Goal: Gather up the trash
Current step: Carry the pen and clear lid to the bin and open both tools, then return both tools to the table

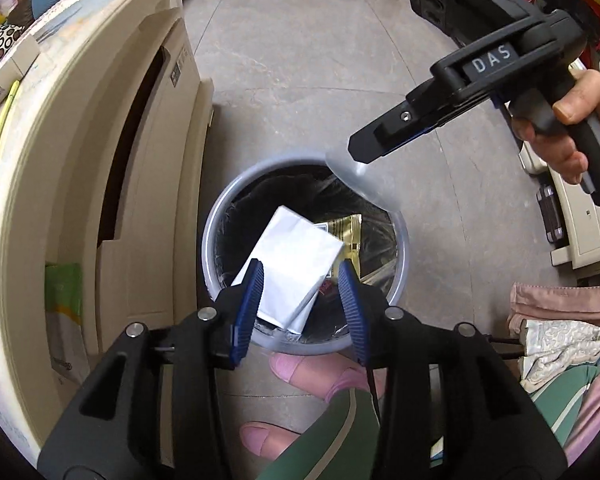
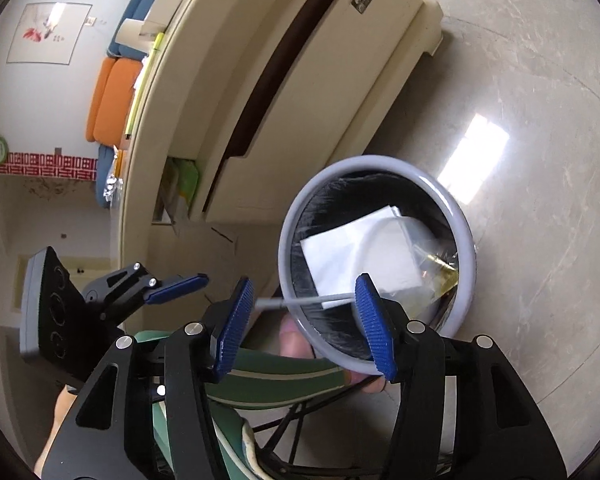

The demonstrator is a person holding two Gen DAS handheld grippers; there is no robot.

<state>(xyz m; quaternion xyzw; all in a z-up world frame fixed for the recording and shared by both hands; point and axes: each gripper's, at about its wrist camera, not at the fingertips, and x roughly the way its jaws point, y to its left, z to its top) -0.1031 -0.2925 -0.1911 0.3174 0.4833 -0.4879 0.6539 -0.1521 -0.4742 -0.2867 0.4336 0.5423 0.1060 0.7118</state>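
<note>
A grey round trash bin [image 1: 216, 216] [image 2: 466, 240] with a black liner stands on the floor. A white paper packet [image 1: 296, 252] [image 2: 340, 252] lies inside on a gold wrapper [image 1: 346, 226] [image 2: 444, 272]. My left gripper [image 1: 300, 268] hangs open over the bin's near rim, pads clear of the packet below; in the right wrist view it [image 2: 176, 284] shows at left. My right gripper [image 2: 304, 280] [image 1: 358, 152] is open above the rim. A thin clear plastic piece [image 2: 300, 302] [image 1: 356, 176], blurred, sits loose between and below its fingers.
A cream cabinet [image 1: 140, 160] stands close on the bin's left, with a green packet [image 1: 64, 288] in its lower shelf. A person's pink slippers [image 1: 296, 368] and green trouser leg are just before the bin. Folded cloths [image 1: 560, 320] lie at the right. Grey floor tiles spread beyond.
</note>
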